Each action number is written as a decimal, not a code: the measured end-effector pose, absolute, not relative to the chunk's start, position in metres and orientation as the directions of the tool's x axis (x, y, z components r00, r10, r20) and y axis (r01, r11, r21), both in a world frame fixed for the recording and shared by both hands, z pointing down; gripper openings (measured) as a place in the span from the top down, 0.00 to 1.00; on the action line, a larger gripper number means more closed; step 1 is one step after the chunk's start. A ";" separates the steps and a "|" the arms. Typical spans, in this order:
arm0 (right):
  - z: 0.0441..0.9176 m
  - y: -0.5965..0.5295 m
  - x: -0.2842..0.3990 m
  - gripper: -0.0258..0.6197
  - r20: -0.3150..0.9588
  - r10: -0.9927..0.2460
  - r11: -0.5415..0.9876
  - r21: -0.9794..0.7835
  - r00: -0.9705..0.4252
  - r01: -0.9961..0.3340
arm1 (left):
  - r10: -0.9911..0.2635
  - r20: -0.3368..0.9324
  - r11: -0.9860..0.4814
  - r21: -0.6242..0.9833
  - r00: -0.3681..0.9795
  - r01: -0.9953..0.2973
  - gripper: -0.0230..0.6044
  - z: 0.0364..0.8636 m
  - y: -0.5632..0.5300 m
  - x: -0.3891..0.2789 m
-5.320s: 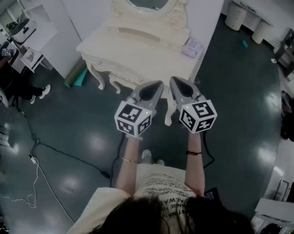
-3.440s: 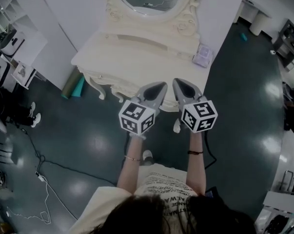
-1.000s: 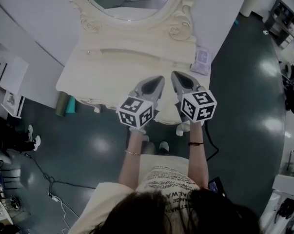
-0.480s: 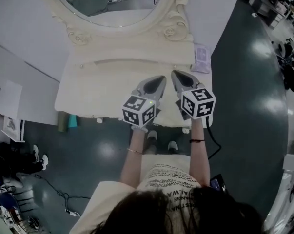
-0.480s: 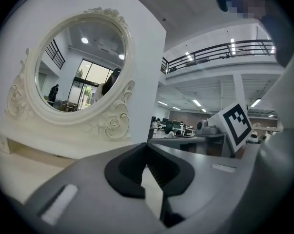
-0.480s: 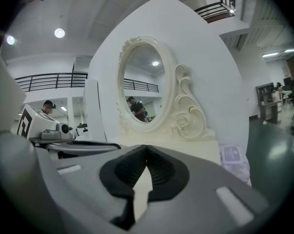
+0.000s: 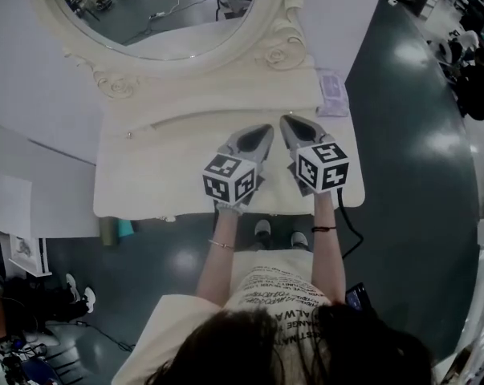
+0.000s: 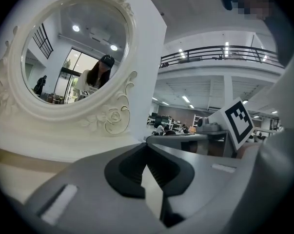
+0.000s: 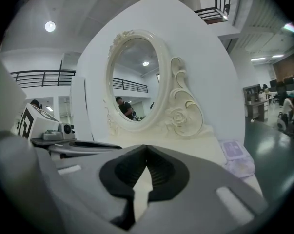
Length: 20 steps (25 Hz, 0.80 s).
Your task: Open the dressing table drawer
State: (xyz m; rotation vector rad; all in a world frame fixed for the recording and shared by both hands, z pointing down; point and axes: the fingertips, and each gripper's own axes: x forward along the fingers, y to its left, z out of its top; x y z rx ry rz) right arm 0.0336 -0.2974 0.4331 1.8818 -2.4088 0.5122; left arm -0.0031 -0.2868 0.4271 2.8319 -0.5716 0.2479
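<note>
Drawer (image 7: 201, 121) status: it's the long shallow band across the back of the dressing table (image 7: 145, 187), at the foot of the mirror (image 7: 145, 22). It sits flush, with a small knob (image 7: 129, 135) at its left end.

We hold both grippers side by side over the dressing table, noses aimed at that band. Left gripper (image 7: 260, 130) and right gripper (image 7: 287, 122) sit just short of it, right of its middle and apart from it. Both pairs of jaws are closed tip to tip with nothing between them.

View differences:
- Only the head view gives us the whole drawer line and the table outline.
- Left gripper view shows the mirror with a person (image 8: 99, 74) reflected, plus the right gripper's marker cube (image 8: 238, 123). We can't pick out the drawer there.
- Right gripper view adds the lilac packet (image 9: 238, 159) at the table's back right corner, beside the mirror base.

Drawer's long axis runs left-right across the table, rising slightly to the right in the head view. Its face points toward us.
</note>
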 end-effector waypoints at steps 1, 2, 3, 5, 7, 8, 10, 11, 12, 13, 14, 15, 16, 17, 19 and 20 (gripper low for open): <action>0.435 -0.299 0.032 0.96 0.237 -0.938 0.199 -0.231 -0.253 -0.952 | -0.350 0.215 -0.898 0.202 0.912 -0.392 0.97 0.429 -0.289 -0.005; 0.437 -0.300 0.031 0.96 0.241 -0.940 0.188 -0.231 -0.243 -0.955 | -0.341 0.218 -0.900 0.204 0.914 -0.384 0.97 0.430 -0.291 -0.006; 0.439 -0.301 0.030 0.96 0.246 -0.941 0.177 -0.233 -0.234 -0.956 | -0.332 0.222 -0.903 0.208 0.917 -0.377 0.97 0.432 -0.292 -0.007; 0.444 -0.301 0.030 0.96 0.261 -0.941 0.154 -0.236 -0.215 -0.960 | -0.317 0.227 -0.905 0.217 0.921 -0.365 0.97 0.435 -0.293 -0.008; 0.450 -0.302 0.032 0.96 0.281 -0.939 0.131 -0.234 -0.196 -0.963 | -0.308 0.230 -0.906 0.225 0.923 -0.358 0.97 0.438 -0.295 -0.008; 0.453 -0.302 0.033 0.96 0.292 -0.938 0.121 -0.233 -0.188 -0.965 | -0.304 0.232 -0.906 0.229 0.924 -0.356 0.97 0.439 -0.296 -0.008; 0.459 -0.303 0.036 0.96 0.310 -0.934 0.105 -0.236 -0.177 -0.966 | -0.302 0.232 -0.903 0.240 0.925 -0.355 0.97 0.441 -0.298 -0.007; 0.461 -0.304 0.038 0.96 0.317 -0.932 0.099 -0.238 -0.174 -0.966 | -0.304 0.229 -0.901 0.247 0.925 -0.357 0.97 0.441 -0.299 -0.006; 0.463 -0.305 0.041 0.96 0.325 -0.930 0.091 -0.240 -0.169 -0.967 | -0.305 0.226 -0.898 0.255 0.925 -0.359 0.97 0.441 -0.301 -0.004; 0.466 -0.306 0.044 0.96 0.334 -0.929 0.081 -0.242 -0.161 -0.967 | -0.306 0.224 -0.896 0.262 0.925 -0.359 0.97 0.442 -0.302 -0.002; 0.469 -0.307 0.048 0.96 0.343 -0.927 0.068 -0.246 -0.152 -0.967 | -0.305 0.225 -0.894 0.267 0.926 -0.359 0.97 0.443 -0.302 0.000; 0.472 -0.308 0.052 0.96 0.354 -0.924 0.054 -0.252 -0.144 -0.966 | -0.303 0.228 -0.893 0.272 0.925 -0.360 0.97 0.446 -0.302 0.002; 0.476 -0.308 0.055 0.96 0.365 -0.920 0.045 -0.257 -0.140 -0.965 | -0.304 0.232 -0.890 0.277 0.924 -0.362 0.97 0.448 -0.302 0.004; 0.480 -0.309 0.057 0.96 0.377 -0.916 0.041 -0.256 -0.139 -0.966 | -0.307 0.235 -0.886 0.283 0.922 -0.368 0.97 0.451 -0.303 0.004; 0.486 -0.313 0.059 0.96 0.399 -0.907 0.036 -0.250 -0.137 -0.967 | -0.315 0.242 -0.879 0.290 0.918 -0.378 0.97 0.454 -0.306 0.005; 0.490 -0.314 0.061 0.96 0.409 -0.903 0.030 -0.251 -0.134 -0.967 | -0.316 0.249 -0.878 0.289 0.915 -0.382 0.97 0.457 -0.307 0.006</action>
